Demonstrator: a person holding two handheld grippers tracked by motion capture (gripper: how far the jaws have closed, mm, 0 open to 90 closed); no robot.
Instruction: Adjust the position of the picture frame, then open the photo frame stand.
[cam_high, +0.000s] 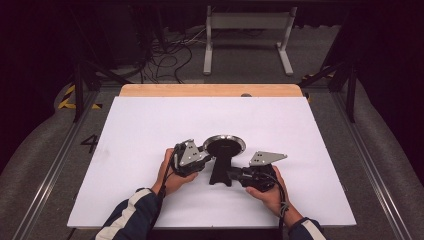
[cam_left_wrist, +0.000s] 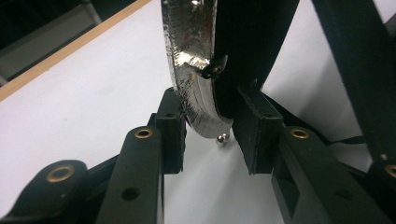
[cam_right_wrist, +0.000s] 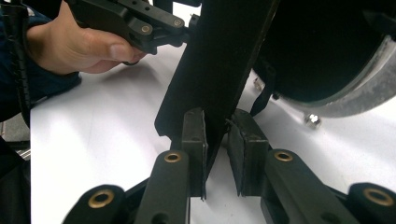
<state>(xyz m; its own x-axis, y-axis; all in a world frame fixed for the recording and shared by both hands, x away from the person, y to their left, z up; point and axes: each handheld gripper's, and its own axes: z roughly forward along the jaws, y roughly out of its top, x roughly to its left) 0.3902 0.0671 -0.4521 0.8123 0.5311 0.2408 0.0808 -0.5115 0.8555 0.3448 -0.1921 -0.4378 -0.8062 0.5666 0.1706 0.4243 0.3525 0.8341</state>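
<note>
A round black disc with a silver rim (cam_high: 224, 145) lies on the white tabletop (cam_high: 150, 125), and a flat black arm (cam_high: 220, 167) runs from it toward me, ending in a flared foot. My left gripper (cam_high: 206, 149) comes in from the left. In the left gripper view it (cam_left_wrist: 210, 133) is shut on the disc's edge, one pad on the silver rim (cam_left_wrist: 191, 88), the other on the black face. My right gripper (cam_high: 231, 175) comes from the right. In its own view it (cam_right_wrist: 217, 140) is shut on the black arm (cam_right_wrist: 219, 70), pads against both faces.
A small metal nut (cam_right_wrist: 312, 120) lies on the table under the disc's rim. The other hand (cam_right_wrist: 79, 42) and its gripper sit close behind the arm. A wooden strip (cam_high: 210, 90) edges the far side of the table. A white frame (cam_high: 247, 30) and cables stand on the floor beyond.
</note>
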